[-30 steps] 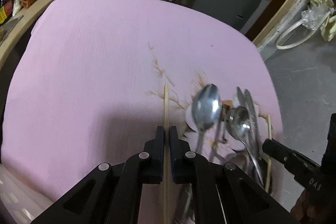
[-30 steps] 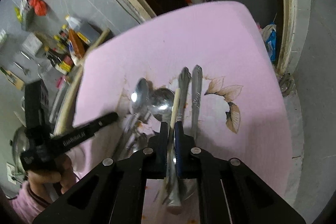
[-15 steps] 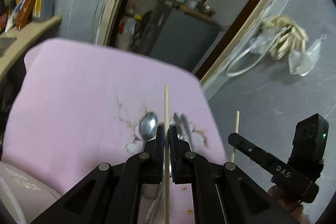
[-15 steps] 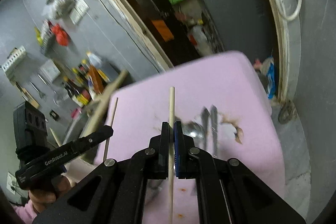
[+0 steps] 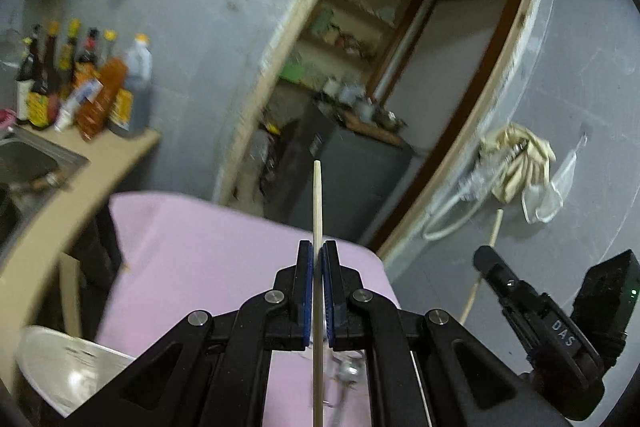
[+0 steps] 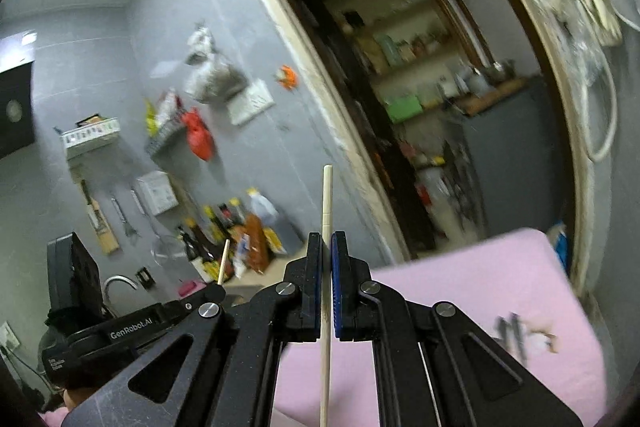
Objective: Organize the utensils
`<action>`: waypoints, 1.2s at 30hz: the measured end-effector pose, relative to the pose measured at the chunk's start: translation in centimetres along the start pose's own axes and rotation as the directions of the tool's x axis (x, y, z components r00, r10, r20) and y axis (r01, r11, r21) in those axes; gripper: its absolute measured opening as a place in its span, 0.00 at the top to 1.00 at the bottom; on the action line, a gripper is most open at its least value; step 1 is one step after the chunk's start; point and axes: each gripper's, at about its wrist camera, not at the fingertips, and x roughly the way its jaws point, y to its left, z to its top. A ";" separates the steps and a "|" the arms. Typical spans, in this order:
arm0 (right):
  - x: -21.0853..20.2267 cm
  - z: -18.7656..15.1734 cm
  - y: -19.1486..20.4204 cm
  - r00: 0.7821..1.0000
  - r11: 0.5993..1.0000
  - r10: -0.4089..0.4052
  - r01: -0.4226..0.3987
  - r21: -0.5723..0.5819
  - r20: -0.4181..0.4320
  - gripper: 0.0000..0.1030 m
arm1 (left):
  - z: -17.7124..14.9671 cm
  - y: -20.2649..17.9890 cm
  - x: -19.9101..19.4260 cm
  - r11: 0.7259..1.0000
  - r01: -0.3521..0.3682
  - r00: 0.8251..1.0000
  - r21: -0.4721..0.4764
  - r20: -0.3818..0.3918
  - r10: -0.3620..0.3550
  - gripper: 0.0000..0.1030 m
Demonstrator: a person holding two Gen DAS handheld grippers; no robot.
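My left gripper (image 5: 318,251) is shut on a pale wooden chopstick (image 5: 317,203) that points up past the fingers, raised high above the pink table (image 5: 200,251). My right gripper (image 6: 327,241) is shut on a second chopstick (image 6: 327,195), also raised. In the left wrist view the right gripper (image 5: 486,259) and its chopstick (image 5: 494,231) show at the right. In the right wrist view the left gripper (image 6: 214,293) and its chopstick (image 6: 223,261) show at the left. A spoon (image 5: 348,375) lies blurred below the left fingers. Knives (image 6: 512,335) lie on the table.
A white dish (image 5: 68,371) sits at the table's near left corner. A wooden counter (image 5: 80,171) with a sink (image 5: 28,159) and several sauce bottles (image 5: 100,95) stands at the left. A doorway (image 5: 380,87) with a dark cabinet (image 5: 352,167) lies beyond the table.
Both grippers have lifted their chopsticks off the table and tilted upward. The spoons and knives have dropped toward the bottom of both views.
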 end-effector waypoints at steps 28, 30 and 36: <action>5.7 -11.6 9.2 0.999 0.993 0.010 -0.004 -0.120 0.051 0.96 | -2.5 16.2 -3.9 0.997 -0.074 0.948 -0.037 0.307 0.082 0.95; 5.8 -12.0 9.1 0.999 0.991 0.012 -0.007 -0.130 0.041 0.96 | -3.2 15.8 -3.7 0.996 -0.084 0.946 -0.005 0.315 0.081 0.95; 5.5 -12.7 9.3 0.999 0.986 0.012 -0.006 -0.165 0.036 0.96 | -4.6 14.8 -3.6 0.992 -0.110 0.943 0.068 0.322 0.082 0.95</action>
